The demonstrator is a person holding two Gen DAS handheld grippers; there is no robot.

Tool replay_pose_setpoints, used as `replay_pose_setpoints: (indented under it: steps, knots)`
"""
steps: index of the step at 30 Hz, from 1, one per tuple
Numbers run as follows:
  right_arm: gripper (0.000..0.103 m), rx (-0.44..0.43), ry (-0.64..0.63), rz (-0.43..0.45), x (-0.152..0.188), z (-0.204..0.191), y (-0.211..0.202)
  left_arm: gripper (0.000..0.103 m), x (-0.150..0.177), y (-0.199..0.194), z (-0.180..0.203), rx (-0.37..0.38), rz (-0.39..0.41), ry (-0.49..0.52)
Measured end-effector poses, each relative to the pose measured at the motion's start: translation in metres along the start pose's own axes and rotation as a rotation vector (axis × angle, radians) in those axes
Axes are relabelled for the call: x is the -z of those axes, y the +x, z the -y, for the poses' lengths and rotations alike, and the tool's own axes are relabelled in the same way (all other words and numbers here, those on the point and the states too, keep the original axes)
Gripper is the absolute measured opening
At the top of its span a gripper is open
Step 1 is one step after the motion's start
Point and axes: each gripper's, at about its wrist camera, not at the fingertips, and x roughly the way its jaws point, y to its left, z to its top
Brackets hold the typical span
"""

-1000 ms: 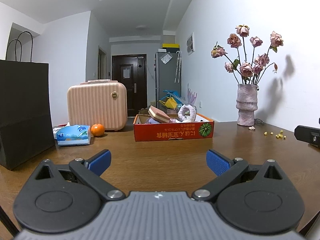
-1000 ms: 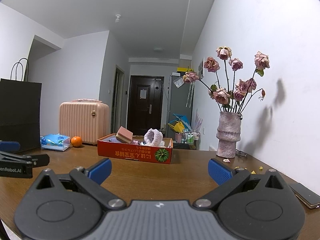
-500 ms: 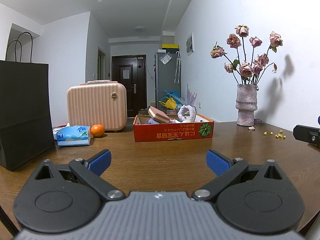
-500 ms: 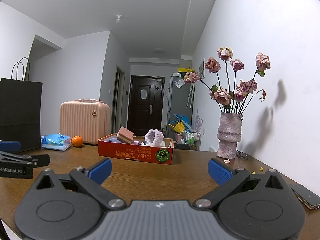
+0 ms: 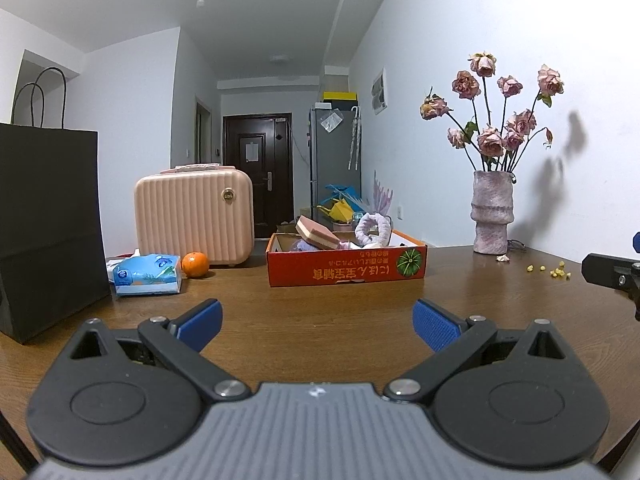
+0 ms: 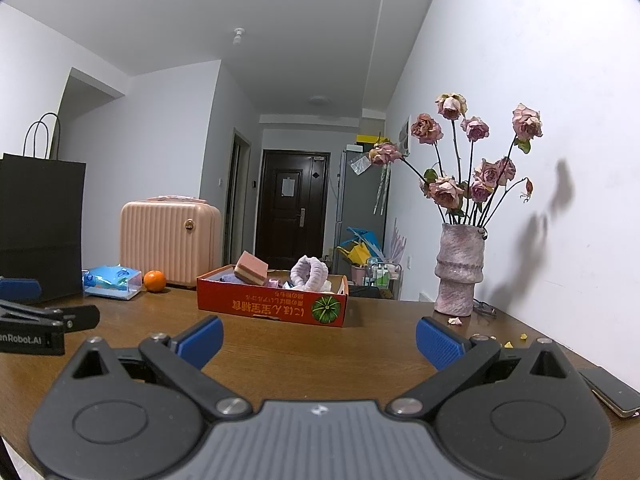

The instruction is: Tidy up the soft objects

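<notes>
A red cardboard box (image 5: 346, 266) (image 6: 272, 306) stands on the wooden table ahead of both grippers. It holds a pink-and-tan sponge (image 5: 316, 233) (image 6: 251, 267), a pale fluffy headband (image 5: 374, 229) (image 6: 308, 273) and other soft items, partly hidden by the box wall. My left gripper (image 5: 316, 322) is open over bare table, well short of the box. My right gripper (image 6: 318, 340) is open too, with nothing between its fingers. The left gripper's side shows at the left edge of the right wrist view.
A black paper bag (image 5: 44, 224), a blue tissue pack (image 5: 146, 274), an orange (image 5: 195, 264) and a pink suitcase (image 5: 194, 218) stand at the left. A vase of dried roses (image 5: 492, 216) is at the right wall, with crumbs nearby. A phone (image 6: 610, 390) lies at the table's right edge.
Both views have shifted very slightly; the right gripper has drifted a little. Nothing on the table has moved and both grippers stay open.
</notes>
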Motion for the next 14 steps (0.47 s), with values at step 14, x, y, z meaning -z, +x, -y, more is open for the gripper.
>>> replay_pose_setpoints:
  steps: [14]
  knots:
    - [0.103, 0.0, 0.0, 0.0, 0.0006, 0.0, 0.0002, 0.103, 0.0002, -0.0018, 0.0013, 0.011, 0.015, 0.018]
